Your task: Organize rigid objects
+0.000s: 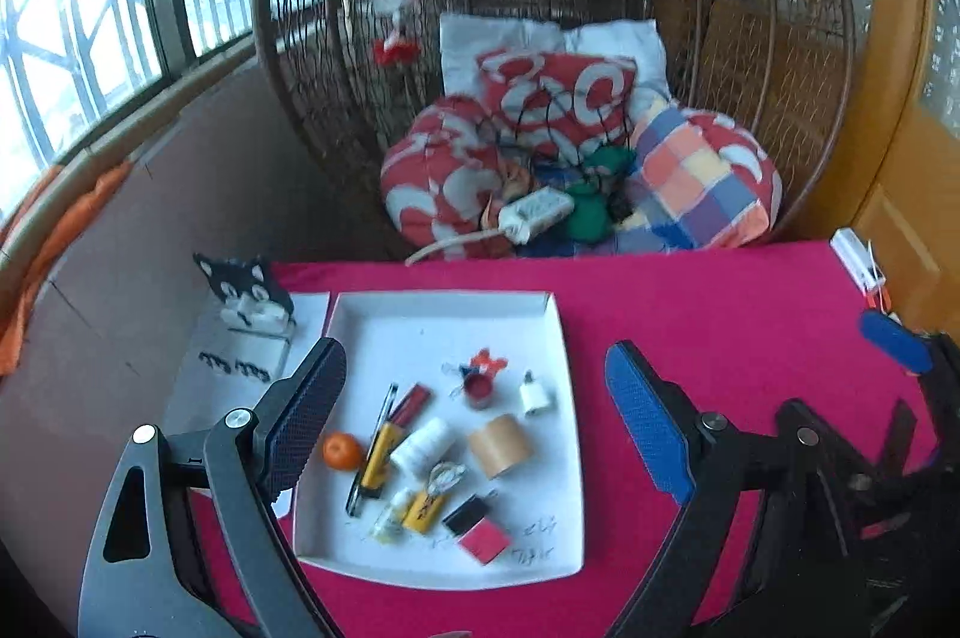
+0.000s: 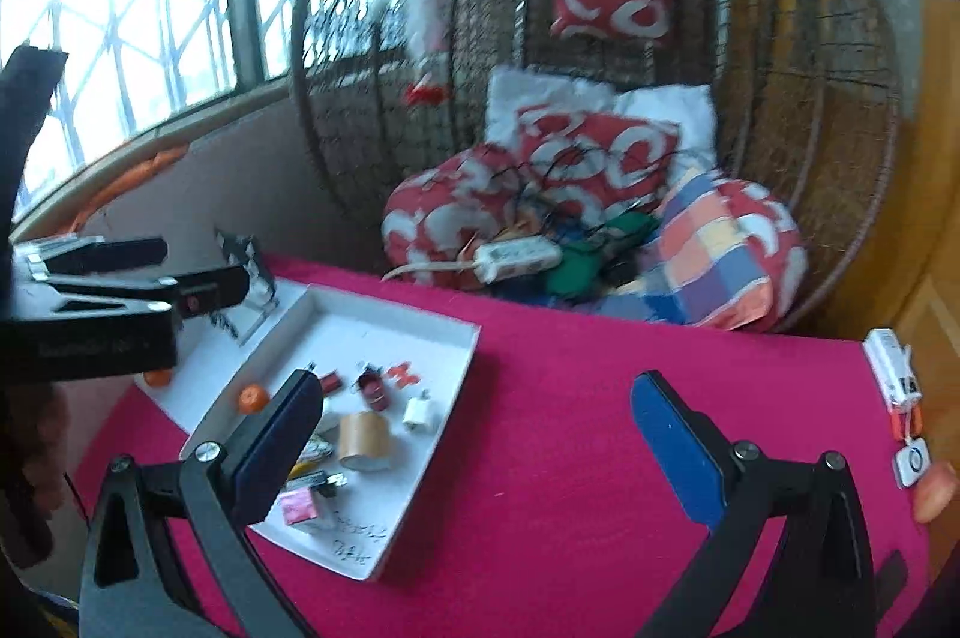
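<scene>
On the red cloth, left to right: a cat-face stand on white paper at the table's left edge, then the white tray, then bare cloth, with a white device at the far right edge. The tray holds an orange at its left, a pen, a white bottle, a tape roll, a white plug and a red-black box. The left gripper hangs above the tray with jaws wide and nothing between them; the right gripper hangs above the tray's right rim and the cloth, also wide and empty.
</scene>
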### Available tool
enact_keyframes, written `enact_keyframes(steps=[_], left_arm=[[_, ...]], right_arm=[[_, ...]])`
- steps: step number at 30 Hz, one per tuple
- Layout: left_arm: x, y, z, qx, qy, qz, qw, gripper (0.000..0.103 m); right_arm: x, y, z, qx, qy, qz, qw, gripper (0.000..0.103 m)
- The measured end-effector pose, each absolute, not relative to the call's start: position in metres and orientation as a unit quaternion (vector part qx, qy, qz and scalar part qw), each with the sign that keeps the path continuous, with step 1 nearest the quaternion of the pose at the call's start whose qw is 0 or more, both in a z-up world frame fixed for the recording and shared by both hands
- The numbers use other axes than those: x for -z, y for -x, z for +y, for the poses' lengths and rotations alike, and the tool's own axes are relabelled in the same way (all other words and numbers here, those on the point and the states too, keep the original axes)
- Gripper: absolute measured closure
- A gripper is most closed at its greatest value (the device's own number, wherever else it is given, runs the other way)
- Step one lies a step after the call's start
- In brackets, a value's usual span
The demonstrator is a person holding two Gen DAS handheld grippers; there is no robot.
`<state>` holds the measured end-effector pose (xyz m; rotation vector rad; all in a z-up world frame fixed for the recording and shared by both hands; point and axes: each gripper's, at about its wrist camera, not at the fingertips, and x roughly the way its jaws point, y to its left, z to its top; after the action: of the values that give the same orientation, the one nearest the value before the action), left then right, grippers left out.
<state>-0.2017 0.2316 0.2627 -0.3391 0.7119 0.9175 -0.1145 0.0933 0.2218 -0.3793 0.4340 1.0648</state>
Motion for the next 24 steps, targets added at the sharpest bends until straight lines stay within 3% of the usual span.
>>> enact_keyframes(steps=[10,24], left_arm=[[-0.305,0.217,0.181,-0.46,0.155,0.322,0.813,0.014],[-0.316,0.243,0.133,-0.51,0.186,0.309,0.781,0.014]], right_arm=[[-0.28,0.116,0.032,-0.471,0.139,0.153,0.858,0.0],[-0.297,0.131,0.004,-0.56,0.11,0.126,0.811,0.0]])
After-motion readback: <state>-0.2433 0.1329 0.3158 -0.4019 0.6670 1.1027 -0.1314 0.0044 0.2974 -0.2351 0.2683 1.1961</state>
